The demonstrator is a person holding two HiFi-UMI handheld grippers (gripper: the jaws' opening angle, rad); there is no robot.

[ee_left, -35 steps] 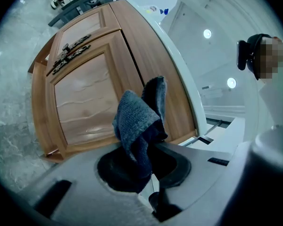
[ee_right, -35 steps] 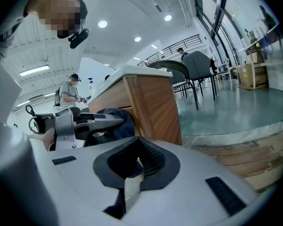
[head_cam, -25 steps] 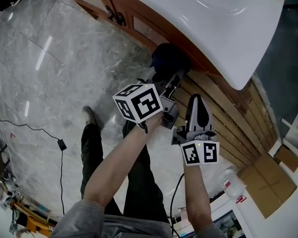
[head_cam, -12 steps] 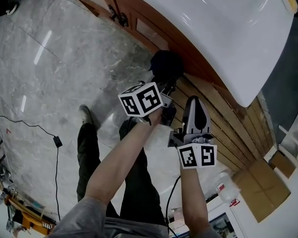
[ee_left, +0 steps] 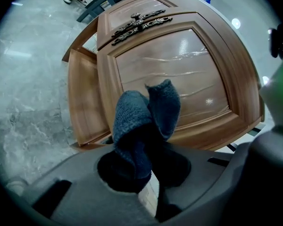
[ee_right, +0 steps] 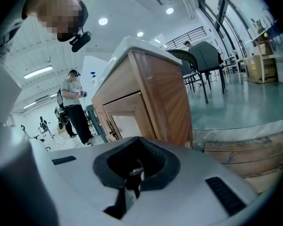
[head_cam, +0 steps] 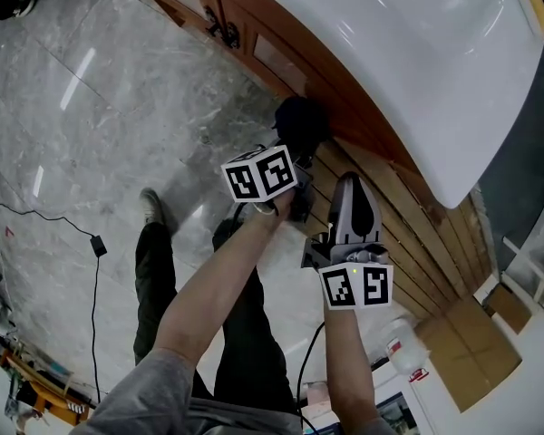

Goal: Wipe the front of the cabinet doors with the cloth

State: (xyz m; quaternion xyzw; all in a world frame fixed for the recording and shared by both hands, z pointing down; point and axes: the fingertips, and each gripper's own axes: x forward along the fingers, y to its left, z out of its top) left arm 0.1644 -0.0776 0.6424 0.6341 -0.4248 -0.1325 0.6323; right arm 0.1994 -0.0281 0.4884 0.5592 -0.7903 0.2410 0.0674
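Note:
My left gripper point(head_cam: 297, 157) is shut on a dark blue cloth point(head_cam: 299, 120), which bunches up against the brown wooden cabinet door point(head_cam: 281, 66). In the left gripper view the cloth point(ee_left: 146, 121) stands up between the jaws in front of the panelled door point(ee_left: 179, 74) with its dark ornate handles point(ee_left: 139, 25). My right gripper point(head_cam: 349, 187) hangs just right of the left one, shut and holding nothing, pointing towards the cabinet. In the right gripper view the cabinet's side point(ee_right: 160, 98) stands ahead.
A white countertop point(head_cam: 390, 43) overhangs the cabinet. Wooden slats point(head_cam: 408, 234) lie at the cabinet's base on the right, with a cardboard box point(head_cam: 467, 343) and a white bottle point(head_cam: 401, 352) beyond. A black cable point(head_cam: 95, 243) lies on the marble floor. A person point(ee_right: 75, 107) stands in the background.
The left gripper and the cloth have shifted a little along the cabinet front. The right gripper has drifted slightly with it and stays shut.

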